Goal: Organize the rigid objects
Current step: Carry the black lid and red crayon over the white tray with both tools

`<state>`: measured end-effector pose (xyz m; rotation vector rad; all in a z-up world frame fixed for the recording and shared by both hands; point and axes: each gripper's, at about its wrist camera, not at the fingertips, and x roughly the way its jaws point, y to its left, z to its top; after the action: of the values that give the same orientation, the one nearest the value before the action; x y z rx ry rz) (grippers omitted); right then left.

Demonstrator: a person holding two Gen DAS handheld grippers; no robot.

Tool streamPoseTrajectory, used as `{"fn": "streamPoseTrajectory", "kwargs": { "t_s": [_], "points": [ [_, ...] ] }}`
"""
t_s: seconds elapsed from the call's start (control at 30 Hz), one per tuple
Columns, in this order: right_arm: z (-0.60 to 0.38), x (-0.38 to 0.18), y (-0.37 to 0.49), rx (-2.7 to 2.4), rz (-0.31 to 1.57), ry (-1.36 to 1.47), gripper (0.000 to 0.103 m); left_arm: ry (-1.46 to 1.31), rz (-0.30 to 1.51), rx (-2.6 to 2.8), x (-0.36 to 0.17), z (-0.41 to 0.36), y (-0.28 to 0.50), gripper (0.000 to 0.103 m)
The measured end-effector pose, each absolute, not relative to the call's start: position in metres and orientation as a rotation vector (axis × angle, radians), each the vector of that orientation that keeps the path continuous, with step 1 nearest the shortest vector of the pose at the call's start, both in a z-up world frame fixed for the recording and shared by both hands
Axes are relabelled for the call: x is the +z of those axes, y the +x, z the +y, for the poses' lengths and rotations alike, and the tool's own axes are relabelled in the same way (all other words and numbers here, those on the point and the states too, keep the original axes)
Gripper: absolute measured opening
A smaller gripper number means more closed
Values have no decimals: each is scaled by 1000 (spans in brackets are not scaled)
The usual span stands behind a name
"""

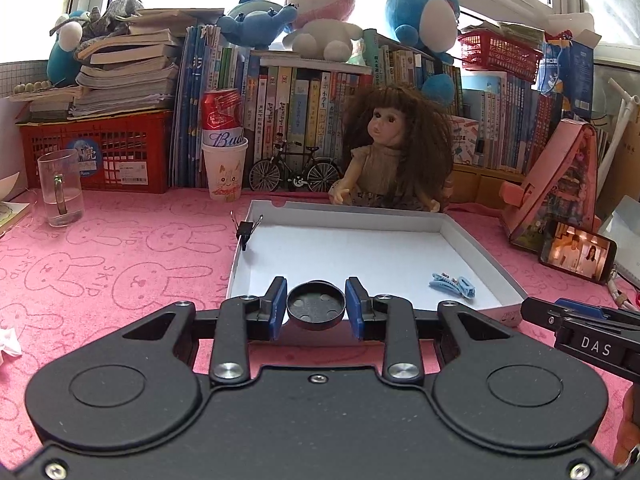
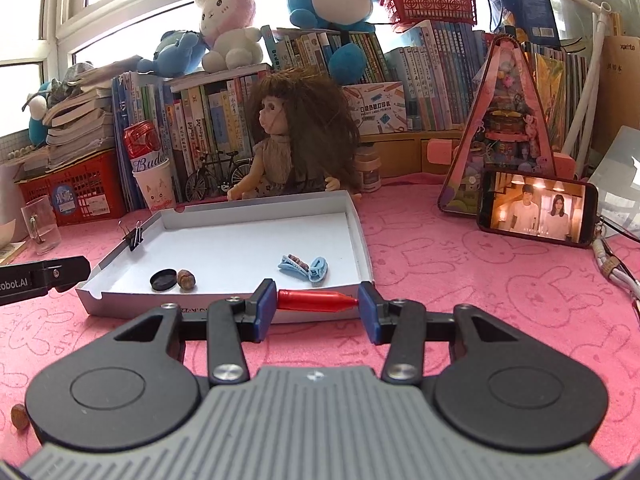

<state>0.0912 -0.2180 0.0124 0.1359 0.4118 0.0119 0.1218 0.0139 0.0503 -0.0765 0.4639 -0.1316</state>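
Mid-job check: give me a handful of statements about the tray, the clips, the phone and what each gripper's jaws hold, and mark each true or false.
1. The right gripper has a red pointed piece gripped end to end between its jaws. True.
2. The blue hair clip lies on the pink mat outside the tray. False: it lies inside the white tray.
3. A black binder clip is clamped on the tray's wall. True.
4. The phone has a dark screen. False: it is lit and shows a video with two people.
5. The left gripper has nothing between its jaws. False: a black round cap sits between them, touching both pads.
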Motion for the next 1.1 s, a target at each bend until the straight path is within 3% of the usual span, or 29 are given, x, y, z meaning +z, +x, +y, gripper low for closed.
{"fn": "streamPoseTrajectory", "kwargs": {
  "t_s": [0.5, 1.1],
  "points": [
    [-215, 15, 185, 129, 624, 308, 49, -102, 634, -77, 23, 22, 224, 30],
    [-208, -4, 231, 90, 710, 284, 50, -48, 647, -65, -1, 7, 249, 30]
  ]
}}
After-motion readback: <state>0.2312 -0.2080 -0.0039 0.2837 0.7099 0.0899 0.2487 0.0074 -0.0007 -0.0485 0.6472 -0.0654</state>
